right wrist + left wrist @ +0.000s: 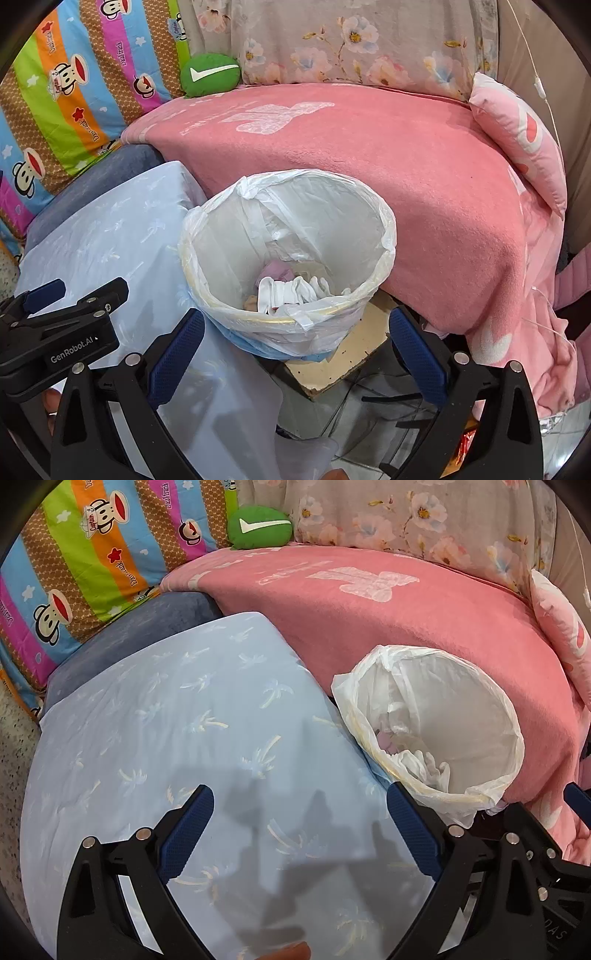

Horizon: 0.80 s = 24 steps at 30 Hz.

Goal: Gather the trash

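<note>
A round bin [221,236] lined with a white plastic bag stands between a light blue sheet and a pink blanket. In it lie crumpled white trash [291,291] and a pink piece [275,271]. My right gripper [296,317] hangs open just over the bin's near rim, with nothing between its blue pads. My left gripper [300,794] is open over the light blue sheet [166,720], also with nothing in it, and the bin [461,709] is to its right. In the right wrist view the left gripper's body [55,325] shows at the lower left.
A pink blanket [388,166] covers the bed behind the bin. A striped monkey-print cushion [74,565], a green pillow [258,526] and floral fabric [351,44] line the back. The bin stands on cardboard [343,354], with wires and tiled floor below. A thin cord [543,92] hangs at the right.
</note>
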Each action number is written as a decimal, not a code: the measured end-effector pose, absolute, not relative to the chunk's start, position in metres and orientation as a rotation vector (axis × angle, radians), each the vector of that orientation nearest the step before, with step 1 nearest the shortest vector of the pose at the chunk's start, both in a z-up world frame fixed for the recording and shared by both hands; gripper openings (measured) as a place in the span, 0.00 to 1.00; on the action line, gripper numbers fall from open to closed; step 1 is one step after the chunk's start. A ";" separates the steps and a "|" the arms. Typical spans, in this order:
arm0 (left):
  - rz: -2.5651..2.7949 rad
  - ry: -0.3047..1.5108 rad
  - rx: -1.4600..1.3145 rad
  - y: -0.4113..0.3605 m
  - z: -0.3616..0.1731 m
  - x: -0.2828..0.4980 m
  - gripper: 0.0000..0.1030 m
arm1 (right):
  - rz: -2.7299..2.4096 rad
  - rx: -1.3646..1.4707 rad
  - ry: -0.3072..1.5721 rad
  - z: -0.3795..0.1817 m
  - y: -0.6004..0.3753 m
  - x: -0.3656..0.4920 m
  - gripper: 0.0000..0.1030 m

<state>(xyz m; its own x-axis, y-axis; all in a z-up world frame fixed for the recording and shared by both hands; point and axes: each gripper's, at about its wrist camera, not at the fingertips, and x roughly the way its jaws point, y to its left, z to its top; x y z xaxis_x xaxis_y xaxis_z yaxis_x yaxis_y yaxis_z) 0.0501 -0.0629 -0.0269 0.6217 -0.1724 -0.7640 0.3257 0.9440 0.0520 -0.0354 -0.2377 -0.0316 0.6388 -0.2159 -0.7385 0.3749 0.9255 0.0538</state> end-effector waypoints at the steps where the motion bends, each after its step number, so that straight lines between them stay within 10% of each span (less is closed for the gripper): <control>1: -0.287 0.855 0.195 -0.063 -0.027 0.050 0.88 | -0.340 0.210 0.811 -0.031 -0.238 -0.036 0.95; 24: -0.265 0.857 0.186 -0.060 -0.023 0.038 0.89 | -0.345 0.184 0.803 -0.027 -0.230 -0.044 0.95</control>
<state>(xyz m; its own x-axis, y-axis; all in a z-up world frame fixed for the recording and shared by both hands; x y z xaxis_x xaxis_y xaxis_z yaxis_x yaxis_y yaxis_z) 0.0380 -0.0604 -0.0230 0.6250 -0.1547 -0.7652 0.3034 0.9513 0.0554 -0.0441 -0.2301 -0.0266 0.6430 -0.2322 -0.7298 0.3702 0.9284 0.0308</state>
